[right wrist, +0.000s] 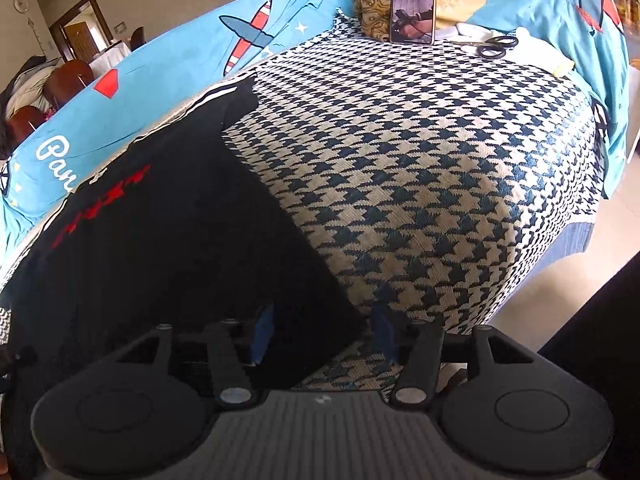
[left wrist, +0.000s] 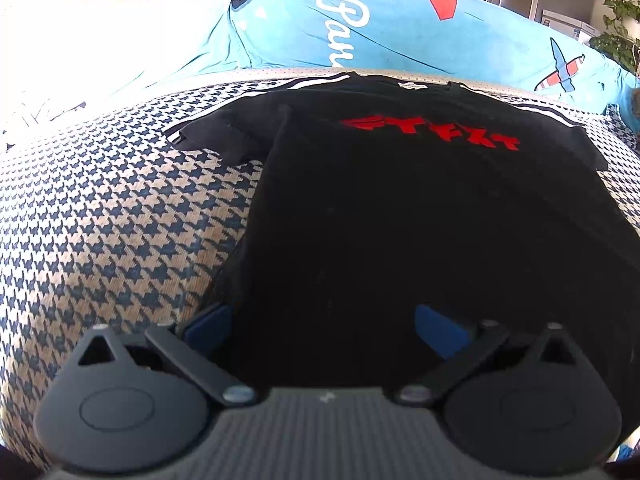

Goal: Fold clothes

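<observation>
While both claws gape, the black T-shirt lies lengthwise, collar pointing away.

A black T-shirt with red lettering lies spread flat on a houndstooth-patterned woven cover, collar toward the far side. Behind the cover runs a blue printed cotton sheet. The left hand-held gripper sits at the shirt's near hem, its fingers standing on either side of the cloth. The right hand-held gripper sits at the shirt's near right corner, which lies between its fingers. Well beyond, at the cover's far edge, an upright smartphone leans on a patterned cushion, with black-handled scissors to its right.
</observation>
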`<action>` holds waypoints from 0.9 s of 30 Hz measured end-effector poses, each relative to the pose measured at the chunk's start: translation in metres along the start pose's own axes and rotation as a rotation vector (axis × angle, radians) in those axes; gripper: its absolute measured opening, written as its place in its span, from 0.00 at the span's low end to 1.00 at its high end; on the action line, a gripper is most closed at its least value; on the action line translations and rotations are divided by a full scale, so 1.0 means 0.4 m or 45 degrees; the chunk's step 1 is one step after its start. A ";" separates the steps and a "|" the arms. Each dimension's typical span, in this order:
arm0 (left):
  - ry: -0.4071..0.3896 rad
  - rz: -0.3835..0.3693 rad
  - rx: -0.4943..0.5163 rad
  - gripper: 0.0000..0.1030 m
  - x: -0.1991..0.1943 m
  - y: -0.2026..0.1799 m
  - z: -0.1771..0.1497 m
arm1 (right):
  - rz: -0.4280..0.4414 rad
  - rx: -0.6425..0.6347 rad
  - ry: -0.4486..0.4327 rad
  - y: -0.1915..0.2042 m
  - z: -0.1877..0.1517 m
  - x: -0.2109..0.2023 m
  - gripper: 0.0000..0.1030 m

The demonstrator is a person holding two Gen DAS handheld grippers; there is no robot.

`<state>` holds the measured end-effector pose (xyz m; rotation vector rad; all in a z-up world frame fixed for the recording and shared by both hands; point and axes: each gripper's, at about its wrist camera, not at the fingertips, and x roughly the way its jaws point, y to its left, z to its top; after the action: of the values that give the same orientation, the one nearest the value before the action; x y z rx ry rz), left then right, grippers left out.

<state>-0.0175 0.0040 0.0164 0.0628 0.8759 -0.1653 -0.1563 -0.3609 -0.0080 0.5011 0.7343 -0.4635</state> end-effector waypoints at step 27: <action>0.016 0.000 0.024 1.00 -0.015 0.017 -0.031 | -0.191 -0.120 -0.064 0.017 -0.004 -0.020 0.04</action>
<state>-0.0296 0.0129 0.0130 0.0810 0.8870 -0.1735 -0.1587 -0.3529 -0.0014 0.3462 0.7444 -0.5768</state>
